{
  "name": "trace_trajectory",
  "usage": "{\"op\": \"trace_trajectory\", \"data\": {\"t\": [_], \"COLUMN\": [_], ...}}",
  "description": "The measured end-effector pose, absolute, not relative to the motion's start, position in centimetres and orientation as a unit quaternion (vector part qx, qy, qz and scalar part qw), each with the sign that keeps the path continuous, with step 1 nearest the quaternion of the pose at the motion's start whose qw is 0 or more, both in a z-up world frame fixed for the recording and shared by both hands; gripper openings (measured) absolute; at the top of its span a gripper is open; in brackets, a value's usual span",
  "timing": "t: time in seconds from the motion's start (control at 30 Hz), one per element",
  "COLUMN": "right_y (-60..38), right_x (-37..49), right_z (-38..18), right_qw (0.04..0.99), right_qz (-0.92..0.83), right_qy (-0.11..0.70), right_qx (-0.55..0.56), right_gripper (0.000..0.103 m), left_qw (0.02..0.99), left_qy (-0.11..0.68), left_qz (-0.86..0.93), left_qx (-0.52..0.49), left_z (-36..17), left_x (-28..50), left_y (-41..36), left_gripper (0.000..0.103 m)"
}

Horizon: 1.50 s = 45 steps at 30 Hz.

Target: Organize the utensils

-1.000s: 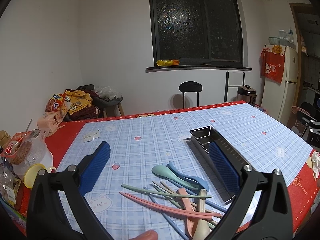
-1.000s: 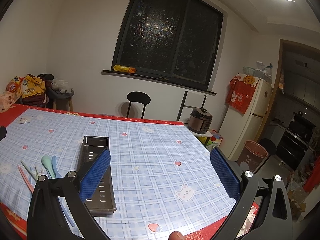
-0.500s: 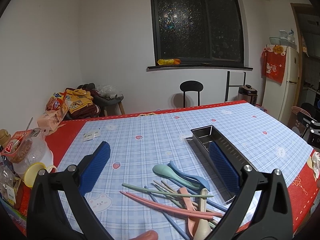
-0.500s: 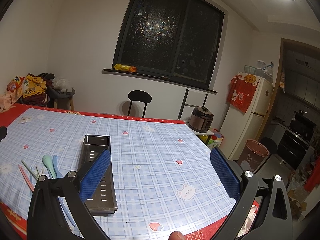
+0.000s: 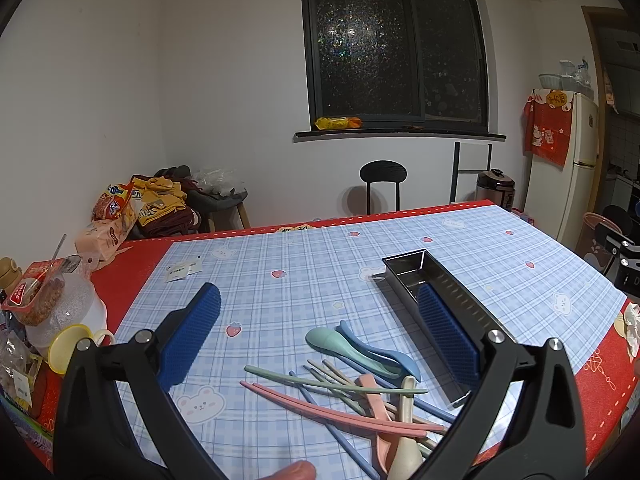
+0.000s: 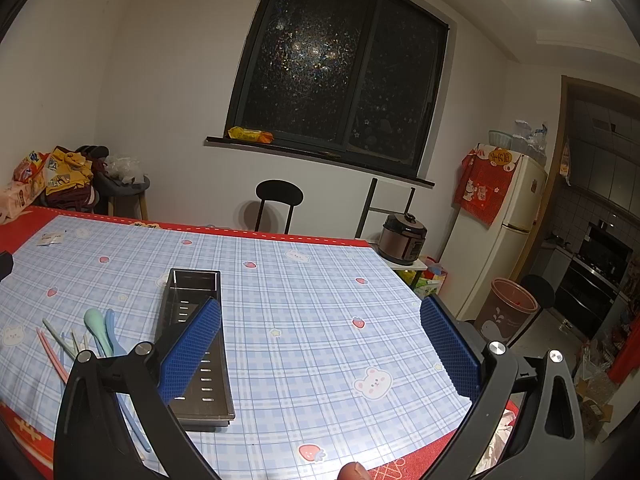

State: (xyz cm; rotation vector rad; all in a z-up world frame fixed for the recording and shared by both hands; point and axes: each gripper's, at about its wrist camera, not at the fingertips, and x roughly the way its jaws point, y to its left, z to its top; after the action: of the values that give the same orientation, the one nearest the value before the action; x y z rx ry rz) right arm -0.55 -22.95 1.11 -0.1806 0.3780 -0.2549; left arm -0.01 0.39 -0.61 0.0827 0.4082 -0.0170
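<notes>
Blue-checked tablecloth with a red border [image 5: 320,264] covers the table we work over, under a dark window. We hold our left gripper [image 5: 320,332] with its jaws spread wide and gripping nothing, above a loose heap of pastel plastic chopsticks and spoons [image 5: 352,372]. Just beside that heap lies the long perforated stainless-steel tray [image 6: 192,332], with no utensils visible in it. Our right gripper [image 6: 320,344] hangs likewise released and bare over plain cloth beside the tray.
</notes>
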Motion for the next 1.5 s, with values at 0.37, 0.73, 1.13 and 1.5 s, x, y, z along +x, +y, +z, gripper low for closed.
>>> {"op": "trace_trajectory", "data": {"t": [0.37,0.73,1.13,1.5], "right_y": [-22.9,-22.9,-22.3,-20.7], "right_x": [-0.6,-0.6,-0.2,1.5], "right_z": [1.1,0.7,-0.2,-4.3], "right_qw": [0.97,0.969,0.976,0.962], "right_qz": [-0.126,-0.124,-0.049,0.082], "right_qy": [0.188,0.192,0.204,0.259], "right_qx": [-0.09,-0.091,-0.065,-0.009], "right_gripper": [0.098,0.098,0.098,0.098], "left_qw": [0.978,0.978,0.97,0.955], "left_qy": [0.203,0.205,0.237,0.294], "left_qz": [-0.008,-0.01,-0.042,-0.034], "left_qx": [0.041,0.041,0.024,-0.018], "left_z": [-0.7,-1.1,-2.3,-6.0], "left_x": [-0.1,-0.2,0.2,-0.1], "left_y": [0.4,0.4,1.1,5.7], "left_gripper": [0.098,0.098,0.098,0.098]}}
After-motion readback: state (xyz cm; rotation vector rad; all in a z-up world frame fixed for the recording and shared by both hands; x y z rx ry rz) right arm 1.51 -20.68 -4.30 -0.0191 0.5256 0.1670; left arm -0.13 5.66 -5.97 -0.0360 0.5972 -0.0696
